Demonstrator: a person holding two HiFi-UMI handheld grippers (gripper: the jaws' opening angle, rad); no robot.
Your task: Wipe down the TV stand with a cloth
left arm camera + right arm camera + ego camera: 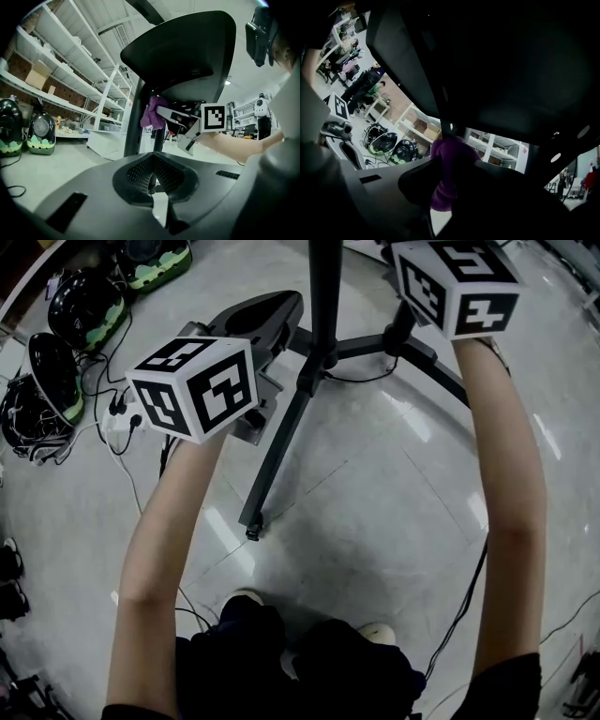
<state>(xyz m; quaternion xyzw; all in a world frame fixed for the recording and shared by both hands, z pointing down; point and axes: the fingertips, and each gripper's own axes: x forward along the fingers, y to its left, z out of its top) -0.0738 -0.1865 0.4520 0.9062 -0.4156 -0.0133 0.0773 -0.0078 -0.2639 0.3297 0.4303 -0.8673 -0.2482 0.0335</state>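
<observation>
We held purple cloth (450, 154) clamped in R gripper (449, 183) jaws, frame centre; L gripper (152, 177) jaws together, empty.

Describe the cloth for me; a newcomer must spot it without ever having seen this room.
Find the tall black stand pole. Right beside it, the right gripper is shut on the cloth, a small bunched wad held up near the pole. Its purple colour sets it apart from the black and grey gear around it.
</observation>
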